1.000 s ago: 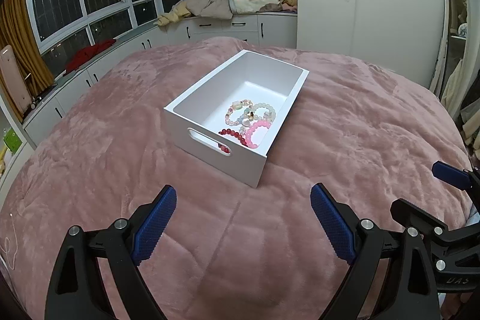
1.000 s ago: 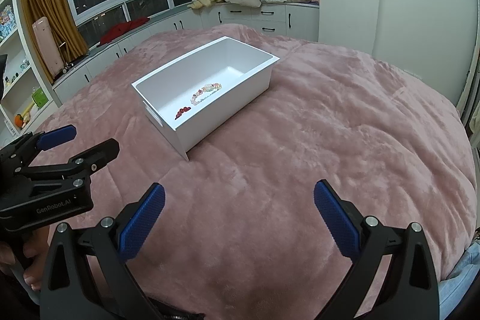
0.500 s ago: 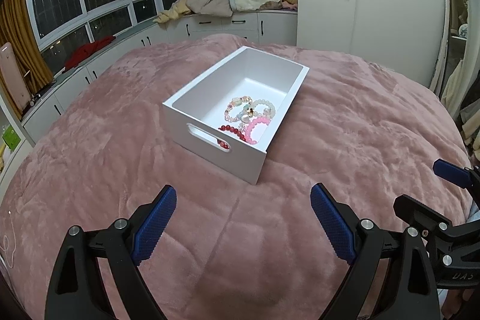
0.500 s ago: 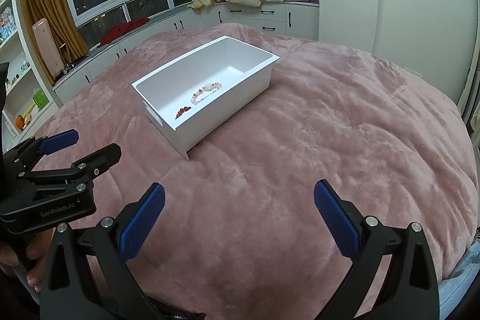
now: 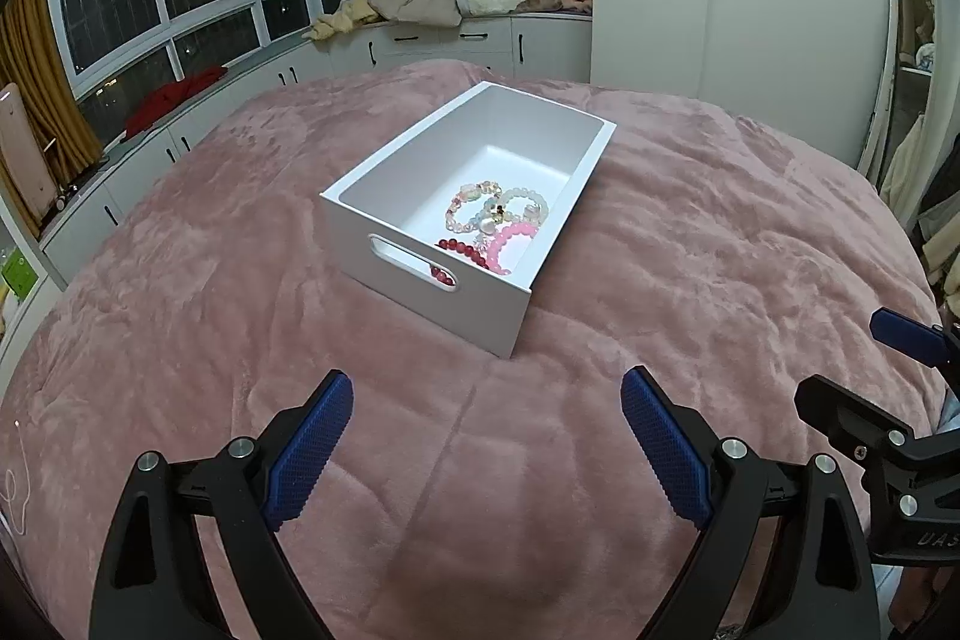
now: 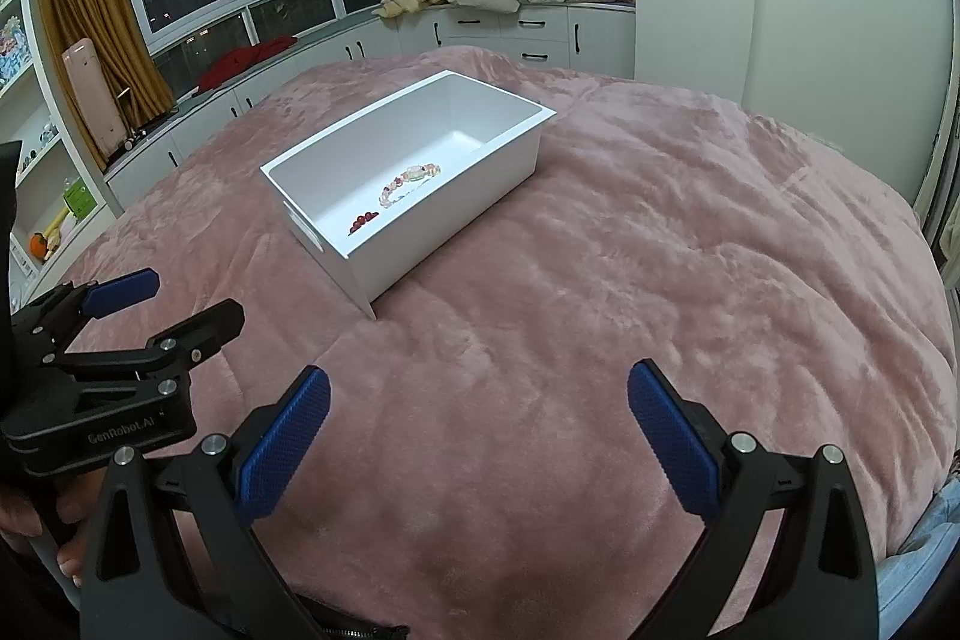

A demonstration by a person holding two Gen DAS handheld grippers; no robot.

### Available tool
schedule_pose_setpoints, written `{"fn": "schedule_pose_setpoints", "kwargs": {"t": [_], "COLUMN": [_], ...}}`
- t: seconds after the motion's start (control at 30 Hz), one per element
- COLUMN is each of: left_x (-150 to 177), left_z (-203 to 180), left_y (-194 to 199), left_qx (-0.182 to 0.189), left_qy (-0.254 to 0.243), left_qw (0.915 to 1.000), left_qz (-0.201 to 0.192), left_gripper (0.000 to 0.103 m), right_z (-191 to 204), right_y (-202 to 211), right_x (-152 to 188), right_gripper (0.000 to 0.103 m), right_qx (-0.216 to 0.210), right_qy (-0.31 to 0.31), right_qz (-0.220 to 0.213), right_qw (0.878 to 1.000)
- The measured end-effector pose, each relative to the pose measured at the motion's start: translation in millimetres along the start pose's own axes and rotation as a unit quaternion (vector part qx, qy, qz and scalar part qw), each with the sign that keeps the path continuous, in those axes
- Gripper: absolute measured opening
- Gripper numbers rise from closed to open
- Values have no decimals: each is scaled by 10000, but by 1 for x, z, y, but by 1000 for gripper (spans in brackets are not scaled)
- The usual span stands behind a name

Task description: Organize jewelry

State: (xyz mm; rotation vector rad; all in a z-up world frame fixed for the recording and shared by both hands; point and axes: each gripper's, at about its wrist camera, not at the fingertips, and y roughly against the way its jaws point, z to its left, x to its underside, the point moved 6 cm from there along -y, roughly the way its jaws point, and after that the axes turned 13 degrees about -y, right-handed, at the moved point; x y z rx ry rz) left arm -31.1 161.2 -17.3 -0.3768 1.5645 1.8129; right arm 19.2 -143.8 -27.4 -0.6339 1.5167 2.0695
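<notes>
Pink plush blanket (image 5: 690,232) covers the bed, where a white box (image 5: 420,196) sits holding beaded bracelets (image 5: 495,223) at its near end, while left gripper (image 5: 486,451) and right gripper (image 6: 480,436) hover short of it, jaws wide apart, holding nothing

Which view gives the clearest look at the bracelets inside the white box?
The left wrist view: it looks over the box's short handle wall, showing the bracelets as a heap. In the right wrist view the near side wall hides most of it, leaving a few beads.
</notes>
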Motion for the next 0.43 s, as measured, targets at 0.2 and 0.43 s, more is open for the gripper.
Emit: {"fn": "schedule_pose_setpoints", "kwargs": {"t": [0.2, 0.43], "left_x": [-2, -6], "left_z": [-8, -12], "left_y": [-1, 1], "left_qx": [7, 37], "left_qy": [-72, -98], "left_qw": [10000, 9999], "left_qz": [17, -31], "left_gripper": [92, 93], "right_z": [0, 0], "right_y": [1, -1], "right_x": [1, 2], "right_gripper": [98, 98], "right_qx": [-7, 3], "right_qy": [-12, -40], "right_qz": [11, 37], "right_qw": [10000, 10000]}}
